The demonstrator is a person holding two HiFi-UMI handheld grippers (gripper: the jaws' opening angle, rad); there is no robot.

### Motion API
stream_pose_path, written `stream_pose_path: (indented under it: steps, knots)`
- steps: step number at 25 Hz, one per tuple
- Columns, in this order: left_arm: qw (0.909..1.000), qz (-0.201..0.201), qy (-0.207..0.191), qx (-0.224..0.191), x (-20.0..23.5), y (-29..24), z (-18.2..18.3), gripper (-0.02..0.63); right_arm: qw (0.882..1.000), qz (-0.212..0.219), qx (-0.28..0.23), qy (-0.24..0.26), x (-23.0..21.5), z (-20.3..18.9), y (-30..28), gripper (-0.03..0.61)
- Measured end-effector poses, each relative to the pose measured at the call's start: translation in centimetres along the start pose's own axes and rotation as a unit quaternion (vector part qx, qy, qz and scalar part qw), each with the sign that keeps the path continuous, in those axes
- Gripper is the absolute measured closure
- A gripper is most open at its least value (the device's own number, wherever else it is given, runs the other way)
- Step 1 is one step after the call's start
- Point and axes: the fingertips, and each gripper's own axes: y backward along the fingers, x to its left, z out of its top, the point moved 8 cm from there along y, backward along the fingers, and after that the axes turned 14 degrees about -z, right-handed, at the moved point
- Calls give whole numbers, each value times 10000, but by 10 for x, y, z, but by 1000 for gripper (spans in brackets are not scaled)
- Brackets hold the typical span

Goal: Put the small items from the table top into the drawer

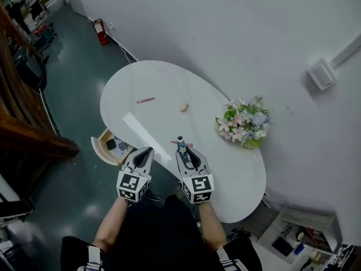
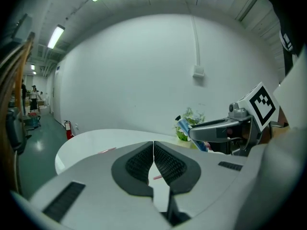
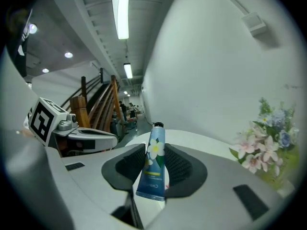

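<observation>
A pastel flower bouquet (image 1: 243,123) is seen right of the jaws, a pink pen (image 1: 145,100) ahead on the white oval table (image 1: 169,78). A blue black-capped tube (image 3: 152,169) is clamped between the jaws of the right gripper (image 3: 154,153); those of the left gripper (image 2: 153,150) are clenched, empty.

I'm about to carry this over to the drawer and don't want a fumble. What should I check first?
1. Tube clamped in right gripper: ok, pads grip its lower half, cap up.
2. Left gripper free: ok, shut, nothing between the jaws.
3. Drawer open: ok.
4. Room in drawer: cannot tell, dark items lie inside.
5. Table top cleared: not ok, pink pen and beige item lie there.
</observation>
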Motion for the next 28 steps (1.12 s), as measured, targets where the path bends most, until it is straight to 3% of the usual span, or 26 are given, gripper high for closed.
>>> stream_pose_path:
  steps: [7, 15, 21, 28]
  knots:
    - [9969, 702, 321, -169, 75, 67, -8, 594, 9959, 823, 117, 371, 99, 18, -55, 434]
    - [9868, 1409, 769, -212, 149, 142, -38, 594, 9839, 1578, 304, 783, 203, 20, -114, 433]
    - [9763, 1808, 1171, -186, 199, 192, -70, 594, 9722, 1993, 554, 1095, 277, 10, -153, 434]
    - [9667, 2059, 1518, -21, 248, 224, -109, 594, 9627, 2195, 944, 1266, 331, -19, -200, 434]
